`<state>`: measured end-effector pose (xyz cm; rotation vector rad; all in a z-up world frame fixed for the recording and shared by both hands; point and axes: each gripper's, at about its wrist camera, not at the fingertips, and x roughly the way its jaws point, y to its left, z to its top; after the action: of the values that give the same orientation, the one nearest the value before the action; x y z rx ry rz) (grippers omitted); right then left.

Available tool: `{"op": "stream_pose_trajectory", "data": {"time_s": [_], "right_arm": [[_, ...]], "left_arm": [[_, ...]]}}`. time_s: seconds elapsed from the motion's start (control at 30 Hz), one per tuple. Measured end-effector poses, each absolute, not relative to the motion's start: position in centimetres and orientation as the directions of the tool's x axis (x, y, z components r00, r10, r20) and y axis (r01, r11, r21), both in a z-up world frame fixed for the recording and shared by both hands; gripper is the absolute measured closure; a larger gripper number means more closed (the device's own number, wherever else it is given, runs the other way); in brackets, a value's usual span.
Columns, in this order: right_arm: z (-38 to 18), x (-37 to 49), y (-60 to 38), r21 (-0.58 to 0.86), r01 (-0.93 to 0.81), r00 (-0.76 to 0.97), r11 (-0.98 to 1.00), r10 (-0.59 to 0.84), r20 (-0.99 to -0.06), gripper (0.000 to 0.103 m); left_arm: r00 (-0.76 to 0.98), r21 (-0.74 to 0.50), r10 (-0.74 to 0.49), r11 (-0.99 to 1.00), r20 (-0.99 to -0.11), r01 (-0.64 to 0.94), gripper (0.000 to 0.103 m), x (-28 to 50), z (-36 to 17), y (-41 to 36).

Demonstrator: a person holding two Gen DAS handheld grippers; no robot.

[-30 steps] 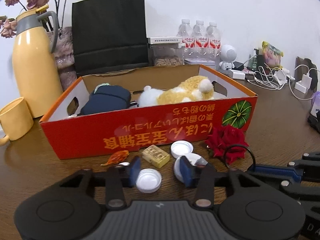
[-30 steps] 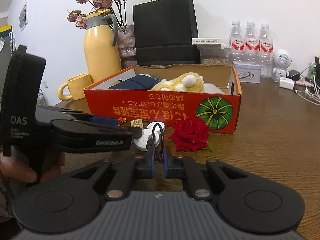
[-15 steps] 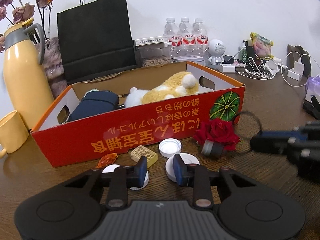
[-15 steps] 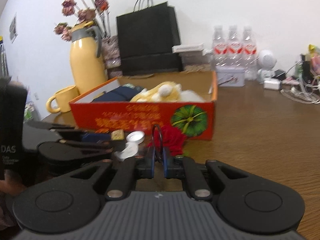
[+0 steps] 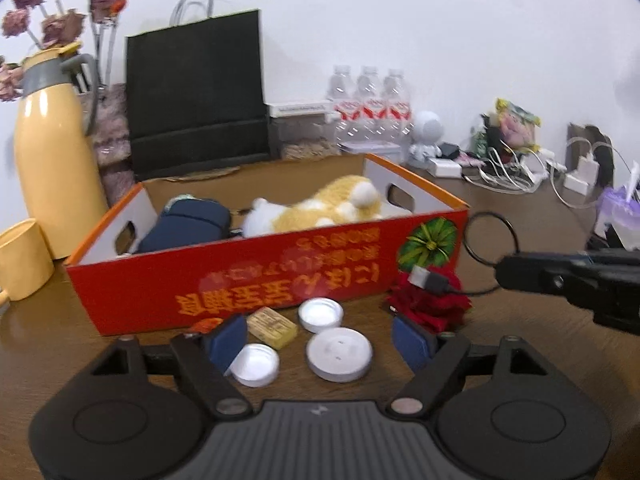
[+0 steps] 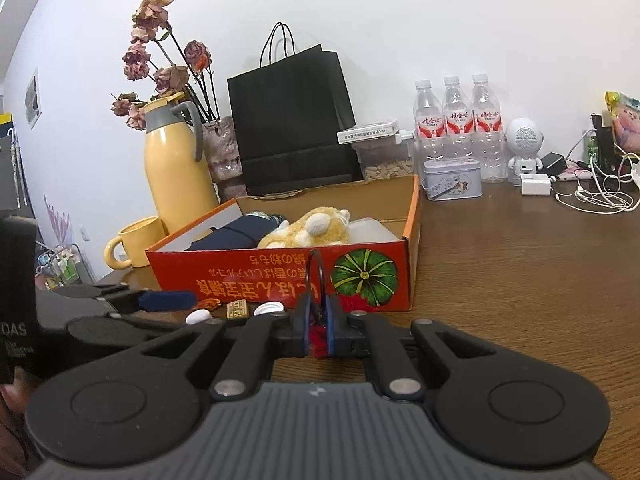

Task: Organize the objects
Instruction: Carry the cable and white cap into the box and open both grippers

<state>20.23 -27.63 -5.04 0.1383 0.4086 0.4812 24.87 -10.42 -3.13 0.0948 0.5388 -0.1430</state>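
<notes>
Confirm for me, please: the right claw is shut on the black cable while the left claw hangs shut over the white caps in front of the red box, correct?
Not quite: the left claw is open, its pads wide apart over the white caps, as the left wrist view shows. The right claw is indeed shut on the black cable in front of the red box.

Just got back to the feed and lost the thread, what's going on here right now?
The right gripper is shut on a short black USB cable, holding it lifted in front of the red cardboard box. The left gripper is open, low over the table above the white bottle caps. A red rose, a small yellow box and an orange candy lie outside the box; a plush toy and navy pouch are inside.
</notes>
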Motion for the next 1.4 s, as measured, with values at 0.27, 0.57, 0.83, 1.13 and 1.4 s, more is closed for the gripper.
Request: {"op": "stream_pose_trajectory", "data": {"time_s": [0.27,0.57,0.83,1.13,1.4], "right_arm": [[-5.1,20.2,-27.4,0.225,-0.413,0.81,0.882,0.469,-0.352,0.095],[-5.2,20.1,-27.3,0.222,-0.415,0.809,0.882,0.47,-0.353,0.095],[-4.9,19.8,-27.5,0.231,-0.434,0.814,0.871,0.489,-0.314,0.095],[-3.2,19.8,-26.3,0.218,-0.477,0.82,0.851,0.52,-0.24,0.095],[-1.1,22.6,-24.2,0.181,-0.488,0.829,0.854,0.519,-0.209,0.095]], "left_arm": [[0.801,0.071,-0.087,0.985,-0.592,0.159,0.043,26.4,-4.4,-11.6],[0.78,0.013,-0.151,0.98,-0.607,0.199,0.065,26.5,-4.7,-11.3],[0.833,0.022,-0.134,0.985,-0.536,0.173,0.065,25.3,-3.0,-10.7],[0.889,-0.009,-0.123,0.991,-0.441,0.133,0.065,25.0,0.9,-8.9],[0.919,-0.03,-0.08,0.997,-0.386,0.074,0.065,27.4,3.3,-6.7]]}}
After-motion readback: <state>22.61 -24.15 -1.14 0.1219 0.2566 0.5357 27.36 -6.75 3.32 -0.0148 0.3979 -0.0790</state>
